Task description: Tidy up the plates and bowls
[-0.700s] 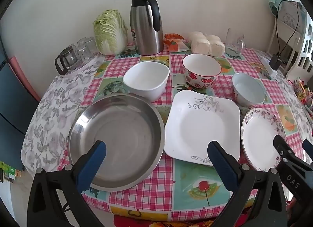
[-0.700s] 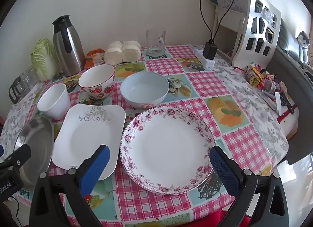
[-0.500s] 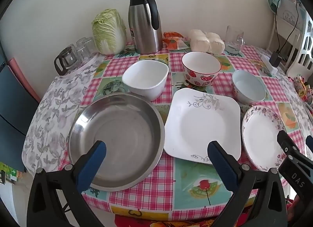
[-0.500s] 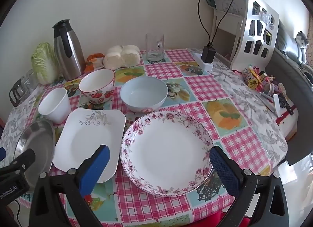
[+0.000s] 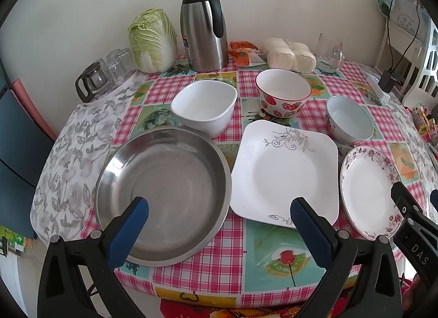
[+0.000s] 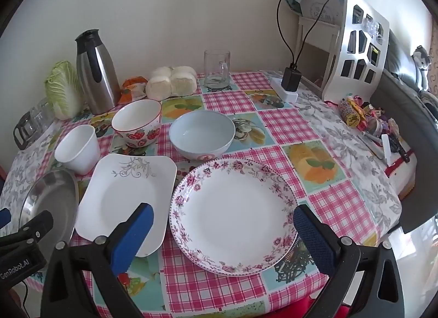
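The left tongs [image 5: 219, 218] and right tongs [image 6: 223, 225] are both spread wide, holding nothing; their bodies run off the lower frame. On the checked-cloth counter [image 6: 284, 126], the white square plate [image 5: 284, 170] sits central. Left of it lies the round steel pan [image 5: 164, 192]; right, the floral-rimmed round plate [image 6: 232, 214], near the counter's front edge. Behind it stand three empty bowls.

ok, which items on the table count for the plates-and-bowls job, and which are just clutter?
Job: steel pan, square plate, floral plate, white bowl, strawberry bowl, blue bowl.
Clutter: cabbage, thermos, buns, glass mug, charger.
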`<control>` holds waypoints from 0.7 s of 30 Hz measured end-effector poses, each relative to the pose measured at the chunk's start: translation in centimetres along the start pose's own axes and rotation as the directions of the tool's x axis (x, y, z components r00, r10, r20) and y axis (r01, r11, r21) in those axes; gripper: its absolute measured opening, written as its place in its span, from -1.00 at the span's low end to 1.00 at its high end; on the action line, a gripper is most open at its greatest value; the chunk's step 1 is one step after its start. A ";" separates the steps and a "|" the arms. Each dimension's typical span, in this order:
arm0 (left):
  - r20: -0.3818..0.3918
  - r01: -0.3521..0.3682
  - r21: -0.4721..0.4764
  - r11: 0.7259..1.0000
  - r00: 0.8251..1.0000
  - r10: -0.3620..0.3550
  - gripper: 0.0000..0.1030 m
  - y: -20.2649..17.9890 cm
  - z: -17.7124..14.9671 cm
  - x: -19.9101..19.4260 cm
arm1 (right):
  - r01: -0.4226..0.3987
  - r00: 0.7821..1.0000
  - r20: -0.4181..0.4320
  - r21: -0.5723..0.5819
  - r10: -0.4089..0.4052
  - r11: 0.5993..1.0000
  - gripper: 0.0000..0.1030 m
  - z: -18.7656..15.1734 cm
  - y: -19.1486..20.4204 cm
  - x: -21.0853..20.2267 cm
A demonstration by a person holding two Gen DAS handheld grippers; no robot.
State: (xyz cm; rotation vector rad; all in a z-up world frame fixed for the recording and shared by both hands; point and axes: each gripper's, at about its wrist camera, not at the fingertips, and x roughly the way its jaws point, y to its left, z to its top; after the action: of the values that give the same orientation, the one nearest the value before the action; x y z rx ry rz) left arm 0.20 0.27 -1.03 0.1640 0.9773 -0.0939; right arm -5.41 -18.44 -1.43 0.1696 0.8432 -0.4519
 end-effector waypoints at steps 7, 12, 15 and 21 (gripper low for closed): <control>-0.004 -0.001 -0.001 1.000 1.000 0.001 1.00 0.0 0.0 0.1 | 0.000 1.000 0.001 -0.002 0.000 1.000 1.00 0.1 0.0 0.0; -0.004 -0.001 0.000 1.000 1.000 0.001 1.00 0.0 0.0 0.1 | 0.000 1.000 0.002 -0.002 0.000 1.000 1.00 0.0 0.0 0.0; -0.005 -0.001 0.000 1.000 1.000 0.001 1.00 0.0 0.0 0.1 | 0.000 1.000 0.002 -0.002 0.000 1.000 1.00 0.1 0.0 -0.1; -0.006 -0.002 -0.001 1.000 1.000 0.002 1.00 0.0 0.0 0.1 | 0.000 1.000 0.002 -0.003 0.000 1.000 1.00 0.1 0.0 -0.1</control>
State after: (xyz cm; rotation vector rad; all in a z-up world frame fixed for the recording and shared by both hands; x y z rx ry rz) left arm 0.26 0.27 -1.07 0.1640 0.9830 -0.0915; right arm -5.43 -18.45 -1.32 0.1665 0.8417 -0.4513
